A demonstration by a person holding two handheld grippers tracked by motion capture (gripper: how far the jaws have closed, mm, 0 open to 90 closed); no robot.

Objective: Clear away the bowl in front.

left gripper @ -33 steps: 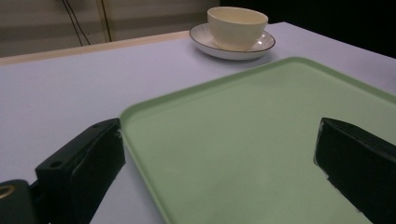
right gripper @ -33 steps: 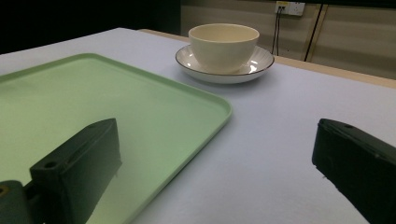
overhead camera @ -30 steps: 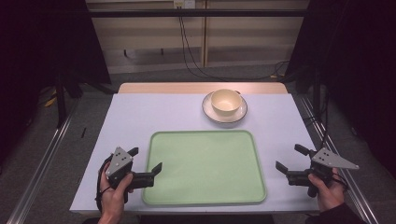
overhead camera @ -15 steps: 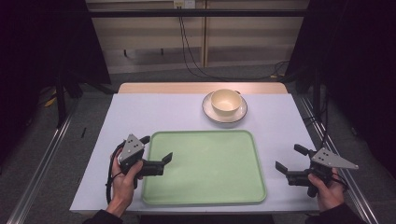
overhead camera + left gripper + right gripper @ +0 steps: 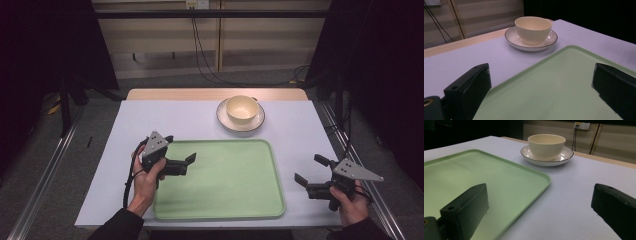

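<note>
Right claw [image 5: 311,176]: lower right of frame, spread, over bare worktop [image 5: 300,130] beside pale green rectangular plastic tray [image 5: 230,185]. Left claw [image 5: 186,156]: spread, above tray's upper-left corner. Cream ceramic cup [image 5: 242,108] on white round saucer [image 5: 223,118]: upper centre, well apart.

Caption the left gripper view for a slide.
Open left gripper over the green tray, facing a cream cup on its saucer.
</note>
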